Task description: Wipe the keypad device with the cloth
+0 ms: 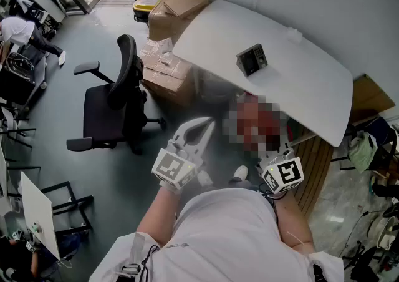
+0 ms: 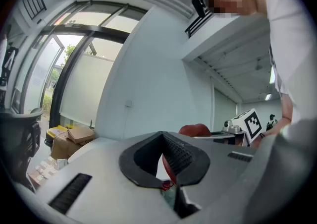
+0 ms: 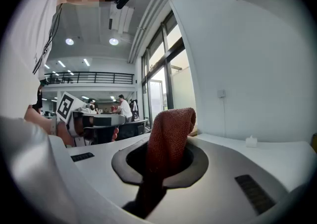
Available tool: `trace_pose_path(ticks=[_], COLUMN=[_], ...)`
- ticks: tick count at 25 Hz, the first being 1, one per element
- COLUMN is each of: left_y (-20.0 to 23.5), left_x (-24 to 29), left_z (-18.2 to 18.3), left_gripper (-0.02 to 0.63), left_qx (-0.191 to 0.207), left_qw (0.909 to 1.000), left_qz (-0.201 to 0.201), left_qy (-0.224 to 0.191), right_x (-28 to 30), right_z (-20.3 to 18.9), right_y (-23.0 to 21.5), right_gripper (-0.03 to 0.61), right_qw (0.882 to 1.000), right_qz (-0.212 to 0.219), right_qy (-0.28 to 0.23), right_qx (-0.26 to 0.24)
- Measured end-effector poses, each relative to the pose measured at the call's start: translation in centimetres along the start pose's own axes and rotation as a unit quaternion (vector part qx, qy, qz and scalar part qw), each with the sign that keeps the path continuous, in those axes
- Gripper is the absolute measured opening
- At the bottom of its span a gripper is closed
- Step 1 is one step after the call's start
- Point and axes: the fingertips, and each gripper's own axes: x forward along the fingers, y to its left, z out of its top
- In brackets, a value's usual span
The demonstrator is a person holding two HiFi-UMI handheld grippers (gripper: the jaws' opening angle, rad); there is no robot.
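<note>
My right gripper (image 3: 167, 144) is clamped on the red cloth (image 3: 173, 121), which stands up between its jaws. My left gripper (image 2: 163, 138) is closed and holds nothing. The keypad device (image 1: 252, 60) sits on the white desk (image 1: 299, 81), upper right in the head view, apart from both.

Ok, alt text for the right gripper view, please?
The right claw is shut on a red cloth that sticks up from between its jaws. Behind it lie a white table and a pale wall.
</note>
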Motion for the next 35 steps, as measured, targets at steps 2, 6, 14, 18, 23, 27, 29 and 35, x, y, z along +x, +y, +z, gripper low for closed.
trace_pose_path(ticks=[2,6,14,18,23,27,29,35], left_y=[-0.7,-2.0,-3.9,-4.6,-5.2,-5.5,-5.4,-2.7], left_x=[0.7,1.8,3.9,4.4,5.2,5.4,5.7,6.2], left_z=[0.2,0.3,-0.3,-0.3,-0.9,-1.1,-1.4,-1.8], left_gripper=[0.011,0.011,0.011,0.011,0.011,0.011,0.011,0.011], left_qx=[0.010,0.017,0.027,0.025,0.028,0.030,0.034,0.030], left_qw=[1.0000,0.9998,0.9986,0.9970,0.9943,0.9929,0.9925,0.9929], left_qz=[-0.001,0.005,0.045,0.073,0.101,0.112,0.112,0.109], left_qy=[0.001,0.003,0.008,0.010,0.018,0.027,0.034,0.036], right_x=[-0.3,-0.8,-1.4,-1.5,-1.8,-1.2,-0.8,1.9], right_z=[0.3,0.6,0.6,0.3,-0.4,-0.4,-0.5,-1.0], right_y=[-0.5,-1.5,-4.4,-5.6,-7.5,-8.4,-8.9,-8.8], right_gripper=[0.052,0.052,0.054,0.054,0.054,0.054,0.054,0.054], right_qw=[1.000,1.000,0.998,0.996,0.994,0.994,0.994,0.994], right_qz=[0.007,0.020,0.056,0.073,0.083,0.088,0.088,0.085], right_qy=[-0.004,-0.007,-0.021,-0.019,-0.018,-0.017,-0.015,-0.010], right_qx=[0.001,0.002,0.035,0.045,0.062,0.063,0.067,0.062])
